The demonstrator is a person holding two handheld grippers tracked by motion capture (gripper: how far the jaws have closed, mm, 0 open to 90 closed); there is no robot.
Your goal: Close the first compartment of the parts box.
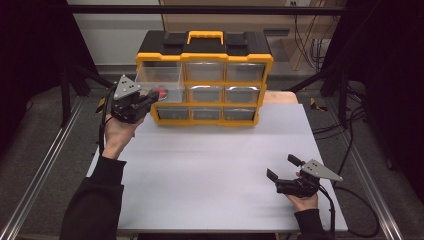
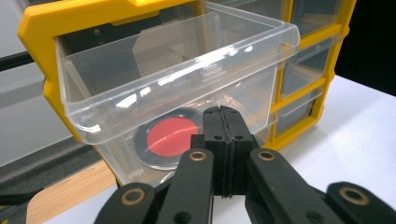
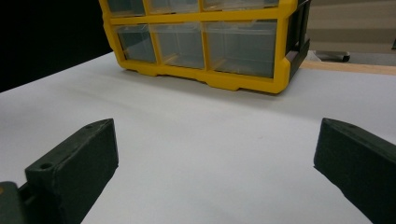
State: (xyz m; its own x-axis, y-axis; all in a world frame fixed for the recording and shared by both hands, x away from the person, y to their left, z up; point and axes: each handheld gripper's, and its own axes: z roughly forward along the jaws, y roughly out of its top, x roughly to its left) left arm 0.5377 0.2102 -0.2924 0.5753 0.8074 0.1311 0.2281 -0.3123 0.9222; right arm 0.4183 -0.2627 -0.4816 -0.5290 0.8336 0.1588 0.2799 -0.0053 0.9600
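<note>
A yellow and black drawer cabinet (image 1: 228,59) stands at the back of the white table (image 1: 210,170). Its top-left clear drawer (image 1: 159,76) is pulled out toward me. Inside lies a red disc in a clear round case (image 2: 170,136), seen through the drawer's front wall (image 2: 187,60). My left gripper (image 1: 150,97) is shut with nothing between its jaws. In the left gripper view the left gripper (image 2: 222,114) has its tips at the lower front of that drawer, beside the disc. My right gripper (image 1: 283,167) rests open at the near right. In its own view the right gripper (image 3: 217,140) faces the cabinet (image 3: 243,79) across bare table.
The other clear drawers (image 1: 242,94) are pushed in and look empty. A wooden surface (image 1: 280,97) shows behind the cabinet's right side. Metal rails (image 1: 45,165) run along both sides of the table, and cables (image 1: 350,220) trail off at the right.
</note>
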